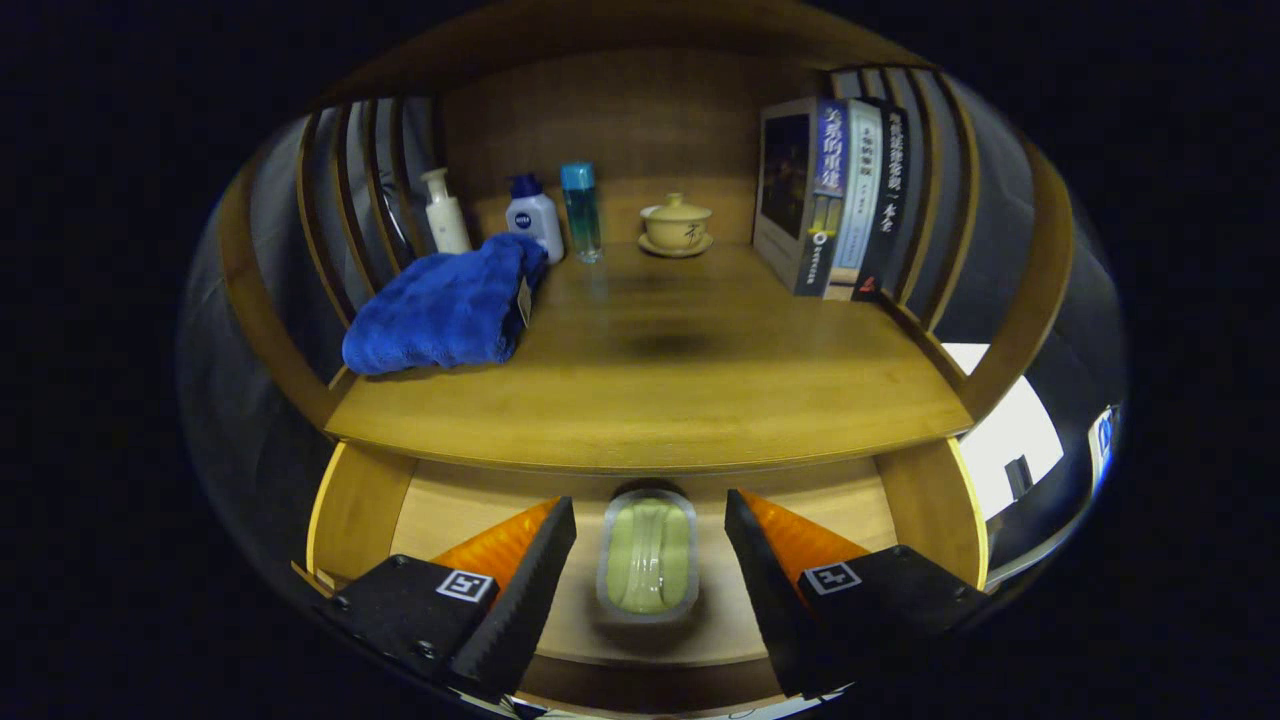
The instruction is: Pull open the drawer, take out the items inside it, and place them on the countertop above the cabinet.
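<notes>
Now we hold our two-finger gripper with black ridged pads and orange sides released, jaws spread wide and touching nothing, over the pulled-open wooden drawer. Directly between the fingers and a little below them lies the pale green oblong dish with a clear rounded rim, flat on the drawer floor, its long axis running straight away from us, parallel to the fingers. So the jaws already straddle its narrow width. Above the dish, the wooden countertop carries a folded blue towel toward its left side, with bare wood near its front edge.
</notes>
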